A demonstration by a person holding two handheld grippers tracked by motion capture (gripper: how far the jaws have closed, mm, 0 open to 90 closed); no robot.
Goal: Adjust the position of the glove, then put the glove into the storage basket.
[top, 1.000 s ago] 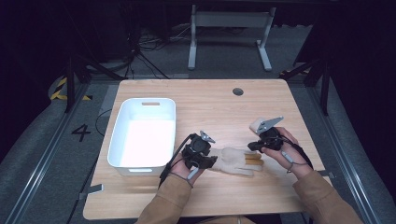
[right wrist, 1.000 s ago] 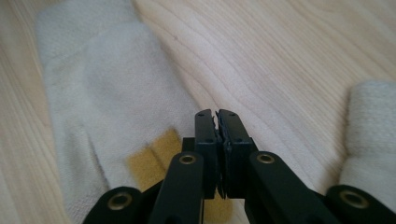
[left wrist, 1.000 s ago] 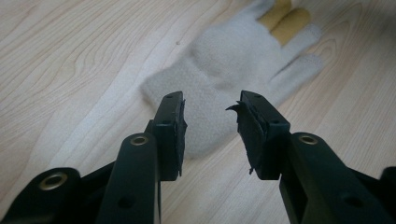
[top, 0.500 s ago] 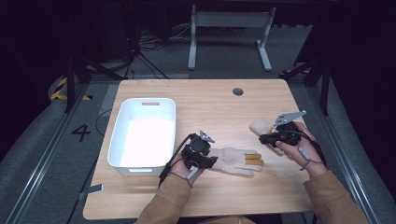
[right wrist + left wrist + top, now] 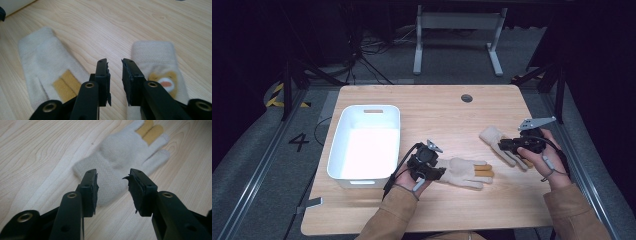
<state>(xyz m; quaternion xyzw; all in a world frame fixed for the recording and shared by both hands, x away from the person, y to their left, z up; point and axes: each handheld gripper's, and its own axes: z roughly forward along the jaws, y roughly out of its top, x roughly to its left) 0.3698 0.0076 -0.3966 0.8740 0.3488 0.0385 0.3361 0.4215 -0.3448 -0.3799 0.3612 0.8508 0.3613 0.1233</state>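
The right gripper [image 5: 508, 145] has moved right, off the near glove [image 5: 464, 172], its fingers just opening, nothing between them. It hovers over the second glove [image 5: 493, 137]. The left gripper [image 5: 438, 173] straddles the near glove's cuff on the bench [image 5: 442, 115], fingers released.

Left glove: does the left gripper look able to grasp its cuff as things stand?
Probably yes. The left gripper hangs over the cuff of the left glove, jaws apart, nothing between them and the fabric; the right gripper is off by the other glove.
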